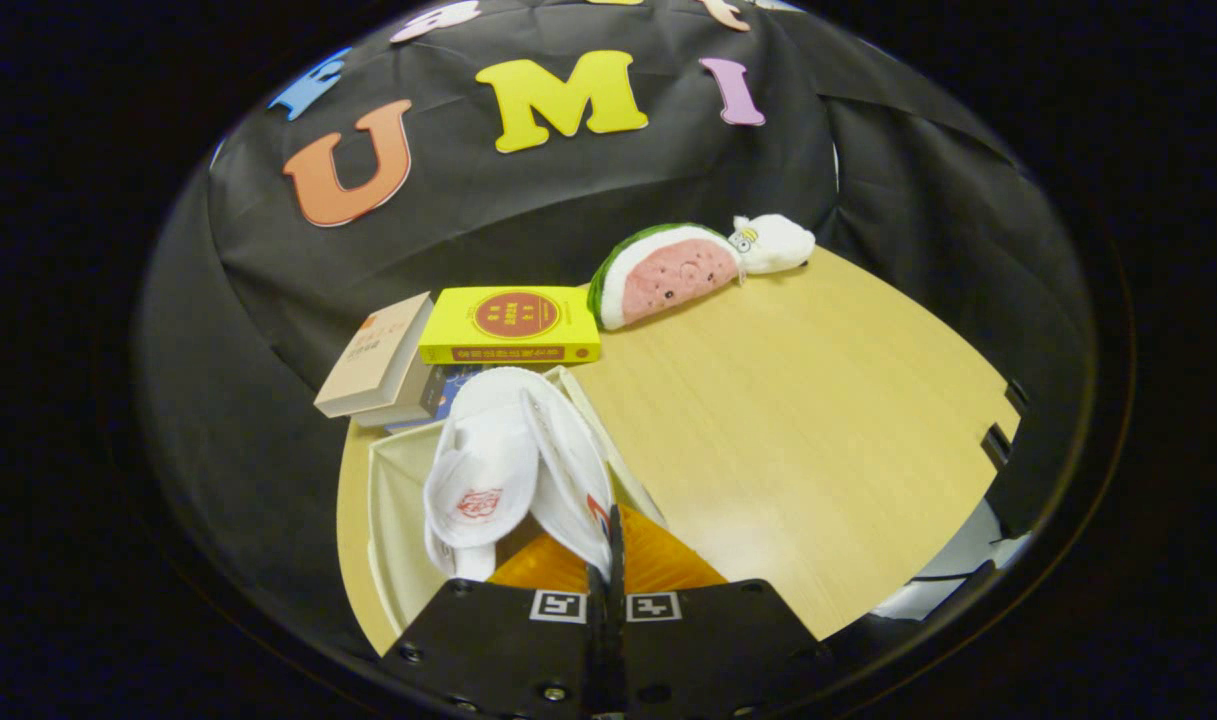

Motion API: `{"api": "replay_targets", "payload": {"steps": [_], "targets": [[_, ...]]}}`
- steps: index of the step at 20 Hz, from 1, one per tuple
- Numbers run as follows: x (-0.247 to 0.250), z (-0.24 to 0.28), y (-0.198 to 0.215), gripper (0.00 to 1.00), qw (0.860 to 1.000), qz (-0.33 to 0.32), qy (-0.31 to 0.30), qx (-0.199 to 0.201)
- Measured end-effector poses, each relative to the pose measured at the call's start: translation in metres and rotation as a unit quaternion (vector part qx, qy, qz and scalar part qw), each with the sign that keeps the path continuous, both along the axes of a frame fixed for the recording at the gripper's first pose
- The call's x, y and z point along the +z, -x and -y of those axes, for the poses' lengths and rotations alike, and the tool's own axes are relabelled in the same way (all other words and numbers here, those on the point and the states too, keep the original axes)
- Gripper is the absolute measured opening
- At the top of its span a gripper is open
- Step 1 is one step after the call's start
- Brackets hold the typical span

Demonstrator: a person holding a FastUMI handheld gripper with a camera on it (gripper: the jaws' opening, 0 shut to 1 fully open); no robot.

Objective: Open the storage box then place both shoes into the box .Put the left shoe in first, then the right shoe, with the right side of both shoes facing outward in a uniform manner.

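On the wooden table (pixel 818 400), the tool (pixel 608 560) pinches one slipper (pixel 568 470) above the box (pixel 393 520)

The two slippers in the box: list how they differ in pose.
The left slipper shows its top, with a red emblem; the right slipper stands on edge, side-on. The shut claw pinches the right slipper's lower edge, while the left slipper sits free beside it. Both are white and inside the open box.
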State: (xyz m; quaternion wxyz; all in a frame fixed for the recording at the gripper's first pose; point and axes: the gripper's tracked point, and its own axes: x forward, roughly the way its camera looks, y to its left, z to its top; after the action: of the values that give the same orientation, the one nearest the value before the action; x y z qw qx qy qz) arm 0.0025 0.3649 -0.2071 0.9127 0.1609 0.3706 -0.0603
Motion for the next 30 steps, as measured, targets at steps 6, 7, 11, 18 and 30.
{"api": "replay_targets", "payload": {"steps": [6,7,11,18,30], "targets": [[-0.005,-0.016,0.006,0.00,1.000,-0.005,-0.006,0.014],[-0.007,-0.015,0.004,0.00,1.000,-0.005,-0.005,0.012],[-0.016,-0.006,0.001,0.00,1.000,-0.013,0.016,0.003],[0.000,-0.013,-0.003,0.61,0.999,0.014,-0.008,0.049],[0.106,0.075,0.007,0.95,0.973,0.181,0.084,0.116]]}}
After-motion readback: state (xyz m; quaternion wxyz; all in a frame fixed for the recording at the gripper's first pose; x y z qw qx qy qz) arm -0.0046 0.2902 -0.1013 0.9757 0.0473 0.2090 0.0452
